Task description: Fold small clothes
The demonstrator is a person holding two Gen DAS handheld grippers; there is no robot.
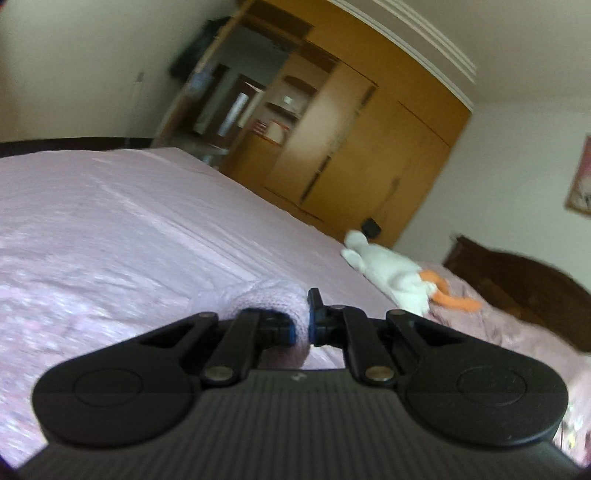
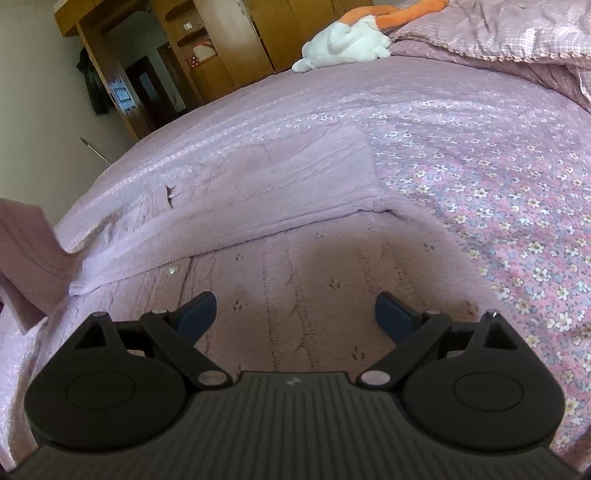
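The left tool (image 1: 303, 326) is pinched tight on a fold of the pale lilac knit (image 1: 275, 297), lifting that bit clear of the bed (image 1: 110, 229). The right tool (image 2: 295, 314) hangs with its jaws spread wide and nothing between them, just above the knit (image 2: 277, 184), which lies spread on the bed (image 2: 498, 166) with one part folded over itself. Its left end rises off the cover at the picture's left side. Near the bed's far edge lies a white and orange plush toy (image 2: 347, 40), beside a rumpled quilt (image 2: 517, 29). A wardrobe (image 1: 369, 140) stands beyond.
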